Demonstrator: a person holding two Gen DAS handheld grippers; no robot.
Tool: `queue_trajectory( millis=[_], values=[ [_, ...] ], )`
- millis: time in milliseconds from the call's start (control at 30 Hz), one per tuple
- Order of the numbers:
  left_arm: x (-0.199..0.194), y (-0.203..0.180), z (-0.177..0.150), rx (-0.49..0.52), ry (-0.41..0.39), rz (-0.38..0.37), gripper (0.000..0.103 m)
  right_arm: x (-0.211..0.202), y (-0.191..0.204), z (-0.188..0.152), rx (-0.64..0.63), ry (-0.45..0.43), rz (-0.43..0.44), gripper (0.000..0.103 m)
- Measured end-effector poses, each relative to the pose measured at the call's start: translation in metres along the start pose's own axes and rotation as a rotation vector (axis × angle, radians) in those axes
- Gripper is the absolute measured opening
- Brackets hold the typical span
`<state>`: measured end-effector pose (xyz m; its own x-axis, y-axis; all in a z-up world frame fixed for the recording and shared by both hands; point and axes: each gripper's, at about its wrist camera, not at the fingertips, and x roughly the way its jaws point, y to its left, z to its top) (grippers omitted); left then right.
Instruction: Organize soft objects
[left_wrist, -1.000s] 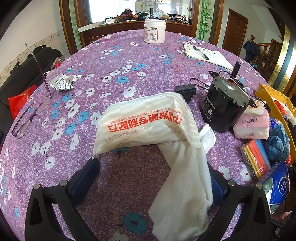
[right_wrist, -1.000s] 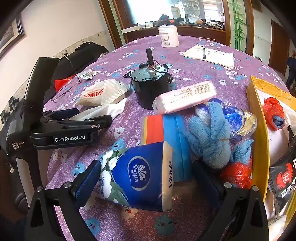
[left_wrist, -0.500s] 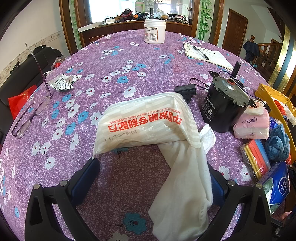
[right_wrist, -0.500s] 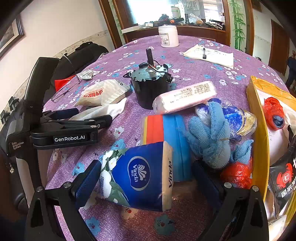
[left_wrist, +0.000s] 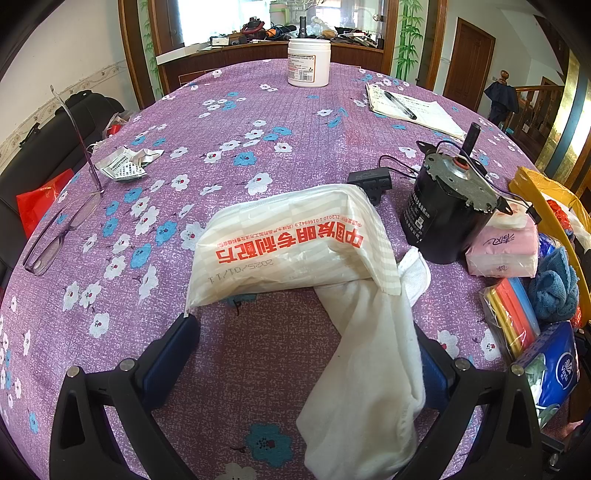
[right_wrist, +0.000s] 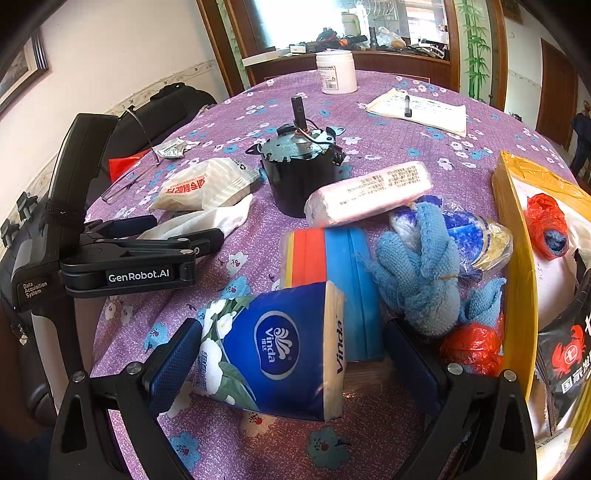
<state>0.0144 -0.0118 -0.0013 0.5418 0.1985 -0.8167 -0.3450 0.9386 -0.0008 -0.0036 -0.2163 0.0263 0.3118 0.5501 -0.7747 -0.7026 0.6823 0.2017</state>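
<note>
Purple floral tablecloth (left_wrist: 229, 122) is spread beneath everything. White packet (left_wrist: 288, 247) and white sock (left_wrist: 373, 354) are flanked by the left gripper (left_wrist: 306, 354), jaws wide, nothing gripped. Vinda tissue pack (right_wrist: 273, 350) is straddled by the right gripper (right_wrist: 291, 362), jaws wide, unclamped.

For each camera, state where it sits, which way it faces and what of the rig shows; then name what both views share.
Left wrist: sits on the left gripper, low over the table, facing the white sock and white packet; both open fingers show.
Right wrist: sits on the right gripper, facing the blue tissue pack; its open fingers and the left gripper's body show.
Shared: black motor, white jar, sock, packet.
</note>
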Motion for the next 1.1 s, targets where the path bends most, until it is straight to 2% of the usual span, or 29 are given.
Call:
queue_trajectory(
  millis=[1100],
  values=[
    [0.0002,0.0003,-0.0001,0.000,0.000,0.000,0.103,0.0019,0.0016,-0.0001,-0.005,0.004,0.001,0.102]
  ],
)
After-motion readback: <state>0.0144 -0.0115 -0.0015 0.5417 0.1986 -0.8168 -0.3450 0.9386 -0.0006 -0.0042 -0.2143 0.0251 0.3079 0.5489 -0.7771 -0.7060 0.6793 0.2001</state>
